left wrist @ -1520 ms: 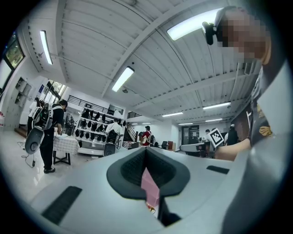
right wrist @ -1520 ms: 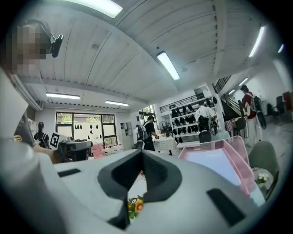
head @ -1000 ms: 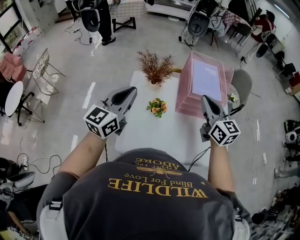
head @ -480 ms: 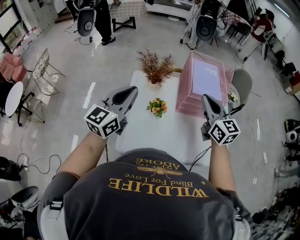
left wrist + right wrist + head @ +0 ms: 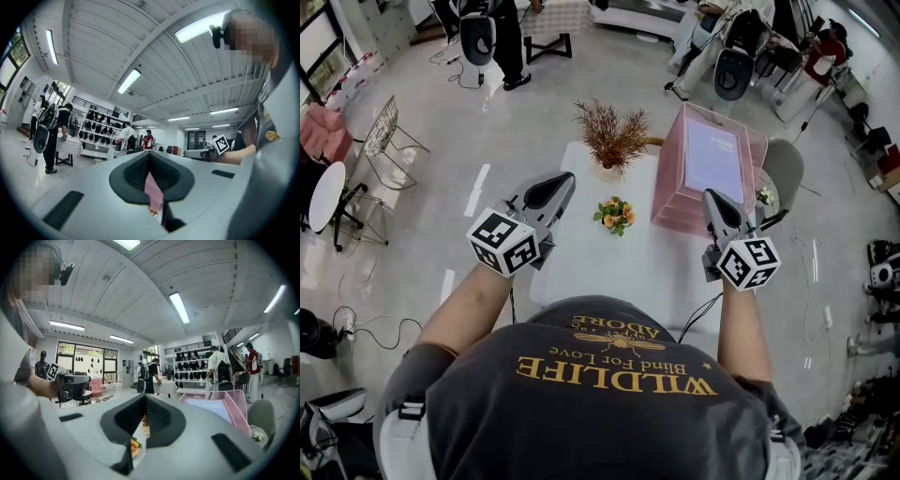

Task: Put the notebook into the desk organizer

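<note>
A pink desk organizer (image 5: 673, 202) stands on the right back part of the white table (image 5: 628, 267). A pale lilac notebook (image 5: 712, 159) lies flat in its top tray. My right gripper (image 5: 713, 202) hovers shut and empty just in front of the organizer's near right corner. My left gripper (image 5: 551, 190) hangs shut and empty over the table's left edge, well away from the organizer. In the right gripper view the notebook (image 5: 212, 406) and the organizer (image 5: 240, 414) show past the closed right gripper (image 5: 144, 399). The left gripper (image 5: 149, 157) shows a pink sliver through the slit below its tips.
A vase of dried brown twigs (image 5: 609, 136) stands at the table's far edge, and a small pot of orange and yellow flowers (image 5: 614, 214) sits mid-table. A grey chair (image 5: 783, 169) is behind the organizer. People, chairs and racks fill the room beyond.
Both grippers hold still. Only people and rolling chairs at the far side of the room have shifted.
</note>
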A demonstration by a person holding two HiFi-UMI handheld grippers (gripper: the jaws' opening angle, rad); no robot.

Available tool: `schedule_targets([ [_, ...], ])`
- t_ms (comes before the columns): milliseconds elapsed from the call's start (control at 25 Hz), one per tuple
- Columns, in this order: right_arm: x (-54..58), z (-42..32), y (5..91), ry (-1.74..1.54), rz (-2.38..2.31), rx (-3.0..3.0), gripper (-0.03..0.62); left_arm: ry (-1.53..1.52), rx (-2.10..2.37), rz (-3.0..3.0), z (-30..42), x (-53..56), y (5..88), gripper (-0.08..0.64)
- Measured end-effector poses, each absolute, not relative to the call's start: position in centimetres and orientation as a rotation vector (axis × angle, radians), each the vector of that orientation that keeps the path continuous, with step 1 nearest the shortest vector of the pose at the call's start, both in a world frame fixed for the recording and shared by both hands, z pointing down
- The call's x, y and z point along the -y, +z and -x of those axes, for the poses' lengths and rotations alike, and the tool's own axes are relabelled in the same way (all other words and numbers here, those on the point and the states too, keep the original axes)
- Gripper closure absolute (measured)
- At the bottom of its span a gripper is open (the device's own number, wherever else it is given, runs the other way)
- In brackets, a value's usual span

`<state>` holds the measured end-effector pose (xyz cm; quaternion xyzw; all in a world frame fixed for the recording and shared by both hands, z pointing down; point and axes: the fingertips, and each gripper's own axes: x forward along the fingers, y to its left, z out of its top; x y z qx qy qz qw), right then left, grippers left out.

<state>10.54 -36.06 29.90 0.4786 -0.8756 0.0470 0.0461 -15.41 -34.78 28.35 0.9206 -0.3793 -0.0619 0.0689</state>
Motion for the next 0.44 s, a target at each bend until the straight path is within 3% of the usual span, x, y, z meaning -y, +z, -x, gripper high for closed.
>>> schedule_targets([
  [440, 35.83, -10.69, 29.48, 0.126, -1.452, 2.668, 0.594, -0.188, 1.128, -2.782, 15.00, 34.46, 27.92, 0.560],
])
